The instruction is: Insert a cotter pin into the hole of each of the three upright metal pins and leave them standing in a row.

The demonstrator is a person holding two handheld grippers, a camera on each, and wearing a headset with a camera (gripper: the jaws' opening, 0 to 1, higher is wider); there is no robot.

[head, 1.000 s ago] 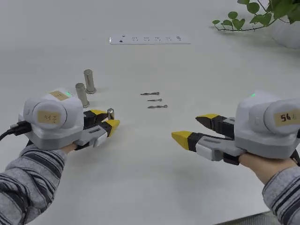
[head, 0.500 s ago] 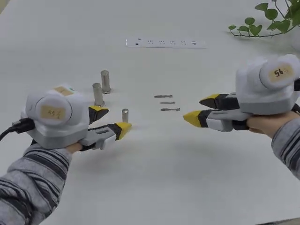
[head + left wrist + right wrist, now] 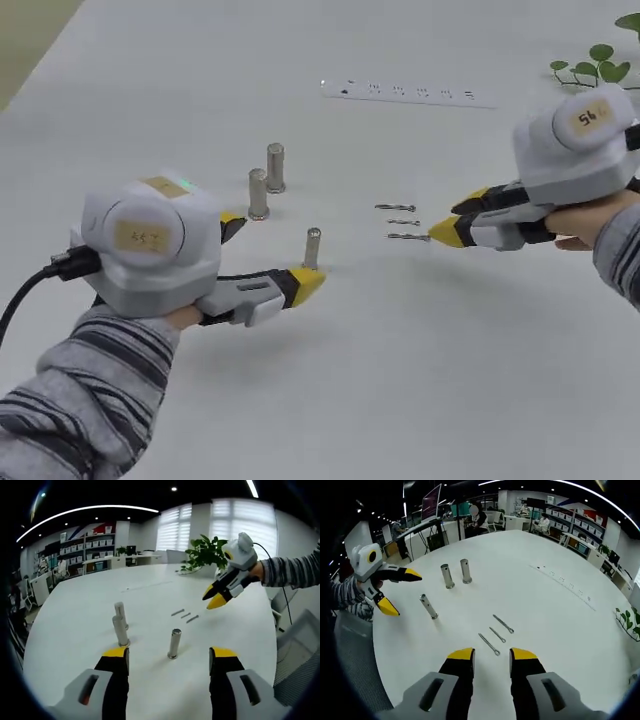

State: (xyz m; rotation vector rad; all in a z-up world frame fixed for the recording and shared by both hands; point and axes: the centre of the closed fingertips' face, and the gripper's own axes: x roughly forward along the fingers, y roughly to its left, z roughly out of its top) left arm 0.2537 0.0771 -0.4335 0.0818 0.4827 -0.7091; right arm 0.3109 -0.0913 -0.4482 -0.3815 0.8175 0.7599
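Left tool (image 3: 268, 252) stands wide open, nearest metal pin (image 3: 312, 248) at its twelve o'clock; I see right tool (image 3: 458, 217) parted, cotter pins (image 3: 403, 222) at its twelve.

We hold the left gripper (image 3: 272, 252) with its jaws spread wide, and the nearest metal pin (image 3: 312, 248) stands upright close beside one yellow tip. Behind that pin and to its left stands a second metal pin (image 3: 258, 193), with a third metal pin (image 3: 276, 167) just beyond it. To its right, three cotter pins (image 3: 403, 222) lie flat on the white table (image 3: 400, 360). Past them is the right gripper (image 3: 460, 214), jaws slightly apart (one tip nearly at the closest cotter pin). Far behind lies a power strip (image 3: 405, 93).
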